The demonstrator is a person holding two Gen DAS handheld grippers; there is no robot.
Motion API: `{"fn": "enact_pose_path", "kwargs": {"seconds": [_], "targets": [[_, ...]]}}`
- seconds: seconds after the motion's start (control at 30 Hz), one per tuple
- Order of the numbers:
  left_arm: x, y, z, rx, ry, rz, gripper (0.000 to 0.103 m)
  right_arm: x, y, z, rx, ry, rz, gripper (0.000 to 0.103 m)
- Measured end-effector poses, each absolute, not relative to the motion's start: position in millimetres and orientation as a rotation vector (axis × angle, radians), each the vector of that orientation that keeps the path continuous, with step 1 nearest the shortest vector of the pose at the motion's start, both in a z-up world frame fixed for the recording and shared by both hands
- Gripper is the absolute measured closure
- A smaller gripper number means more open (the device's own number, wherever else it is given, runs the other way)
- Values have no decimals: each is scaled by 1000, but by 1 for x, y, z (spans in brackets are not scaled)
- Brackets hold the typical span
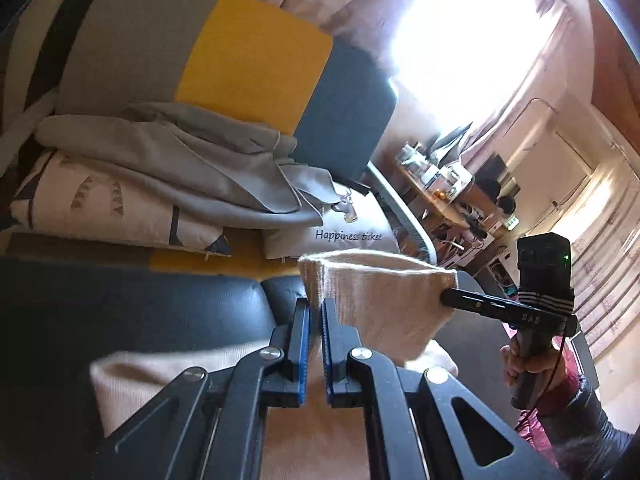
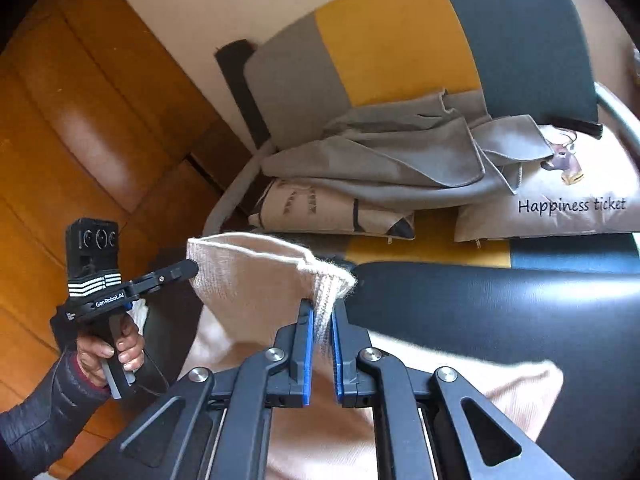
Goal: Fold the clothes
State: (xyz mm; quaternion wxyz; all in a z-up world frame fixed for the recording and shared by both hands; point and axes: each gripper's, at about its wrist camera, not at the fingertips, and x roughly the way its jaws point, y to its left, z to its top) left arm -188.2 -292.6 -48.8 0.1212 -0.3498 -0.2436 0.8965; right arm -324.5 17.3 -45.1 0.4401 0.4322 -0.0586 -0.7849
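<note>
Cream ribbed knit garment [image 1: 380,300] hangs lifted above the dark leather seat's front edge [image 2: 500,300], its upper hem stretched between both tools. The left tool [image 1: 316,312] is clenched on one corner of the hem, the right tool [image 2: 322,320] on the other. To fold cleanly, I would keep that hem taut and level, carry both corners forward together, and lay them squarely onto the lower part still resting on the seat.

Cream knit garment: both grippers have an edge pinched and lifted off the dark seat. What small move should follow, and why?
Probably carry the raised edge forward over the rest of the cream knit garment and lay it down. The left gripper and right gripper each clamp a corner, with the edge taut between them.
</note>
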Motion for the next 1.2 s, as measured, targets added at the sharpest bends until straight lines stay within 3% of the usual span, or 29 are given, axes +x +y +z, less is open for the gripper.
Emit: {"fn": "enact_pose_path", "kwargs": {"seconds": [0.3,0.6,0.7,0.83,1.0,1.17,1.2], "targets": [[-100,-259,-95,-1073,-717,2591,99,-226,46,-66,1073,-89,-1943,95],[-61,-237,-154,-1275,-685,2531,99,-172,67,-126,1187,30,-1947,94],[-47,-249,-157,-1265,-797,2497,94,-165,80,-132,1208,-3,-1937,80],[-39,-272,-153,-1166,-1017,2460,88,-166,101,-119,1147,-181,-1952,77],[-67,-276,-157,-1129,-1148,2404,79,-199,94,-132,1175,-391,-1964,61],[-99,-258,-167,-1245,-1076,2402,76,-220,70,-163,1281,-400,-1925,62],[-105,-253,-167,-1252,-1041,2407,76,-219,68,-162,1277,-373,-1930,74]]}}
